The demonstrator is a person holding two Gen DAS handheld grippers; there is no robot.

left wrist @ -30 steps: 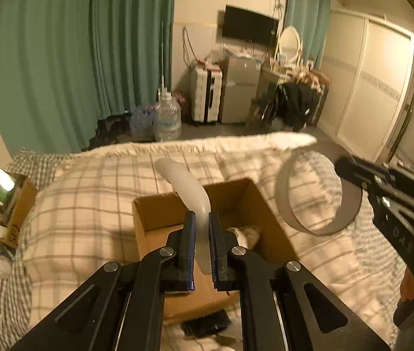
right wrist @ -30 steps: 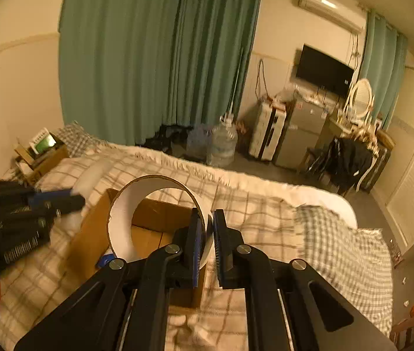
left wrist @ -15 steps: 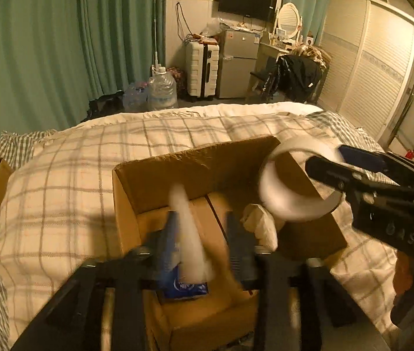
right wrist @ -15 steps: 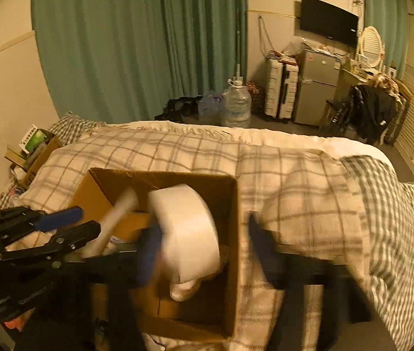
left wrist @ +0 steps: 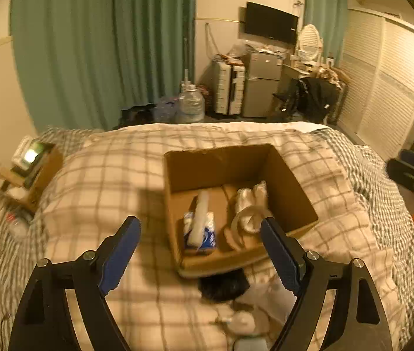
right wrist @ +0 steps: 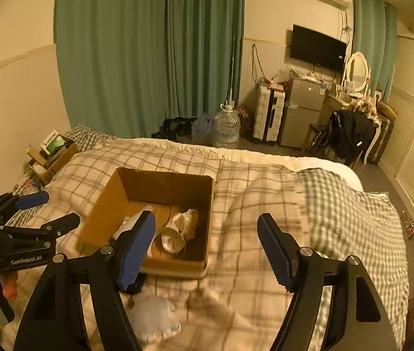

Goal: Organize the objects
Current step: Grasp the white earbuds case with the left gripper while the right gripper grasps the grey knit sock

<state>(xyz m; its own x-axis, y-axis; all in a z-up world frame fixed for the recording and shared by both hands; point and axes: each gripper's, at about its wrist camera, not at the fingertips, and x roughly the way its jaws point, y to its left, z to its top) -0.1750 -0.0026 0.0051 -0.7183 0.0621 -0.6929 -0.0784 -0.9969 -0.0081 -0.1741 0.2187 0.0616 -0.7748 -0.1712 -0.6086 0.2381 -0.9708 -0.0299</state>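
An open cardboard box (left wrist: 291, 193) sits on the plaid bed cover; it also shows in the right wrist view (right wrist: 110, 196). Inside lie a white tube-shaped bottle (left wrist: 200, 216) on a blue pack (left wrist: 210, 238), a tape roll (left wrist: 248, 222) and a crumpled white cloth (left wrist: 253, 194). The roll (right wrist: 173, 241) and cloth (right wrist: 186, 219) show in the right wrist view too. My left gripper (left wrist: 199, 251) is open and empty above the box's near edge. My right gripper (right wrist: 207, 248) is open and empty above the box's near right corner.
A black item (left wrist: 224, 285) and white items (left wrist: 268, 295) lie on the bed cover in front of the box. A white fluffy item (right wrist: 154, 318) lies near my right gripper. A small box of clutter (left wrist: 31, 172) stands at the bed's left. Water jugs, a suitcase and a fridge stand beyond the bed.
Both grippers opened and pulled back. The white bottle left my left gripper and the tape roll left my right gripper; both now lie in the box.
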